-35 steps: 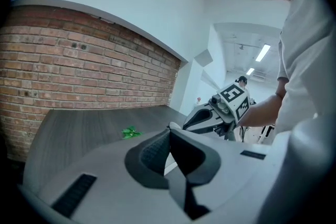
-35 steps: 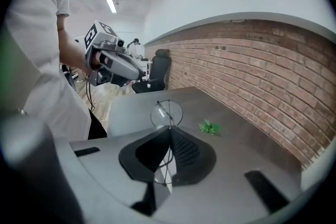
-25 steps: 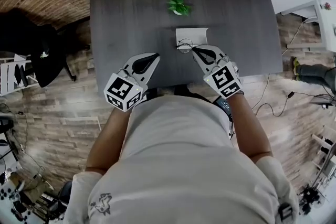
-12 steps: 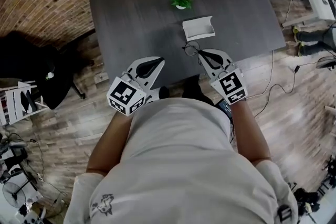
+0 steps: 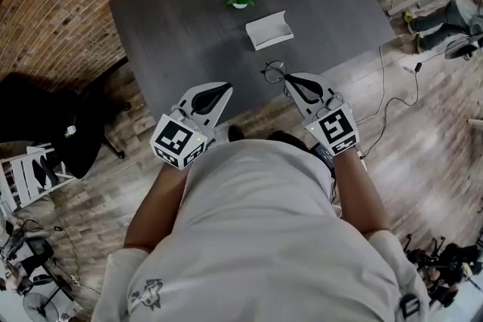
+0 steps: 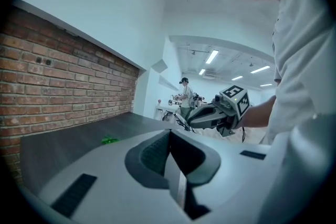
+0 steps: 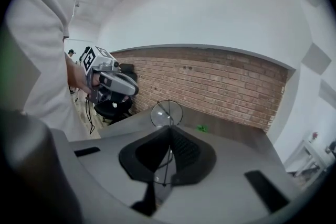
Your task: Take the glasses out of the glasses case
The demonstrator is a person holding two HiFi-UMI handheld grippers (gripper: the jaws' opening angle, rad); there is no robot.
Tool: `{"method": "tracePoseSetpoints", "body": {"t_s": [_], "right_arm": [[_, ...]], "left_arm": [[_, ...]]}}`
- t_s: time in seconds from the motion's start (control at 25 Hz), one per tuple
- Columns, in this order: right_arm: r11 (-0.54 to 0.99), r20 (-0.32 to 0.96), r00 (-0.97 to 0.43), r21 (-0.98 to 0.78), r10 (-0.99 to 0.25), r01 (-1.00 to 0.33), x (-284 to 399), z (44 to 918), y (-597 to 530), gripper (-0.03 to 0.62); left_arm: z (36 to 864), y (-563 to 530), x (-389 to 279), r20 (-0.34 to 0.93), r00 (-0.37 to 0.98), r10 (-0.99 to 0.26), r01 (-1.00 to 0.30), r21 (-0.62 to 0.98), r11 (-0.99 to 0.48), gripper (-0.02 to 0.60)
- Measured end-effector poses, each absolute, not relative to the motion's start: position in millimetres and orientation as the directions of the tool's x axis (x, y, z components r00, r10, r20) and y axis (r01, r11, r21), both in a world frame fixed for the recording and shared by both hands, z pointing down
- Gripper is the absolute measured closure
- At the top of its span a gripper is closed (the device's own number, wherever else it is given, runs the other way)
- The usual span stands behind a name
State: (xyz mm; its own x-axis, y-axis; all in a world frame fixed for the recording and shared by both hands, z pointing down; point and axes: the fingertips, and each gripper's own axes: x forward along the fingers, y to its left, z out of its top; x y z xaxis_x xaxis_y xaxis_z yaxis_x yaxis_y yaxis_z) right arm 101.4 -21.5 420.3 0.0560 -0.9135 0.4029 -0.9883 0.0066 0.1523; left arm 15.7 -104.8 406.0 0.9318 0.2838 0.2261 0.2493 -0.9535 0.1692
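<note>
Right gripper view: your right gripper pinches the glasses by the thin frame.
Glasses: out of the glasses case, held near the table edge.
Left gripper: clamped together, empty.
Risk: the frame may swivel or slip, and a drop could miss the table.

The right tool partly hides the glasses.
</note>
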Motion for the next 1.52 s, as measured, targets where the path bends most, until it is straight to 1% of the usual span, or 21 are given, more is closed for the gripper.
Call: {"method": "tracePoseSetpoints", "body": {"t_s": [0.32, 0.76, 1.2, 1.52], "right_arm": [[0.005, 0.362, 0.048, 0.146, -0.931, -0.989, 114, 406, 21, 0.58], [0.06, 0.374, 0.0, 0.149, -0.927, -0.987, 117, 405, 125, 0.58], [0.068, 0.332, -0.022, 0.126, -0.943, -0.99, 100, 405, 201, 0.58], [0.036, 0.3, 0.007, 0.137, -0.954, -0.99, 60, 395, 204, 0.58]], "left_arm": [[393, -59, 37, 0.206, 0.939, 0.277, 0.248, 0.153, -0.957, 0.571], [399, 33, 52, 0.22, 0.945, 0.244, 0.21, 0.166, -0.963, 0.571], [394, 111, 36, 0.229, 0.946, 0.231, 0.198, 0.157, -0.968, 0.571], [381, 97, 2, 0.204, 0.956, 0.211, 0.185, 0.138, -0.973, 0.571]]}}
